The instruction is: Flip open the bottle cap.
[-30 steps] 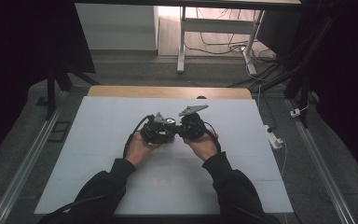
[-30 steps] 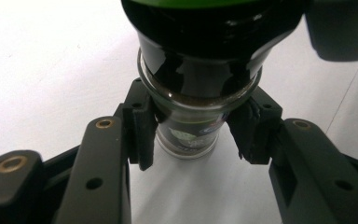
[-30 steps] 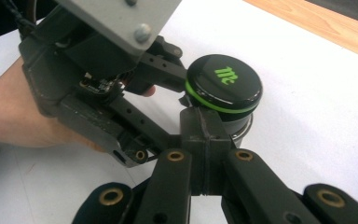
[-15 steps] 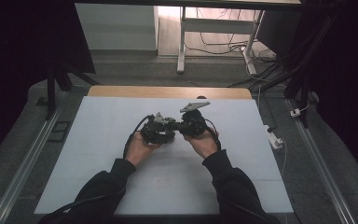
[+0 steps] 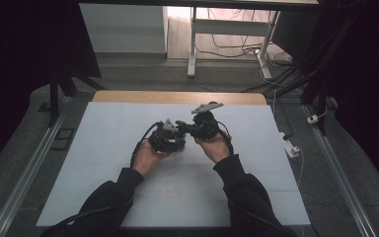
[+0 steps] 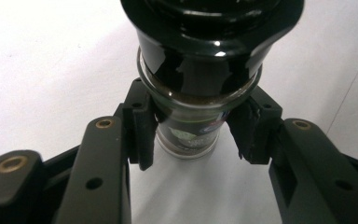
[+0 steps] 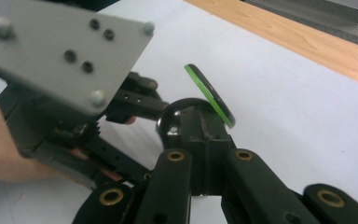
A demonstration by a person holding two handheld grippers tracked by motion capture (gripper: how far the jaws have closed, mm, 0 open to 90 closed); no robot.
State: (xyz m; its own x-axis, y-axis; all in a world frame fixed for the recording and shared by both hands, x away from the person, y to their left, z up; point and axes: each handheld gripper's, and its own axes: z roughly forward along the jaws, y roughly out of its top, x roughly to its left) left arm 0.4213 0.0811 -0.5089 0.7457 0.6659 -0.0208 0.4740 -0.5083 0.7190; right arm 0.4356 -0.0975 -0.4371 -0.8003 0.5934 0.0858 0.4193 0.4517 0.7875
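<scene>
Black cap [image 7: 179,122] (green flip-lid [image 7: 209,95]) between fingers [image 7: 200,140]

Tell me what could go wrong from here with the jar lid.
1. The left tool grips the jar only at its glass neck, so twisting may let the jar spin or slip.
2. The right tool is shut on the black cap, and the green flip lid stands open; contents may spill onto the table.
3. Both tools meet closely above the table, so they may knock together.
</scene>
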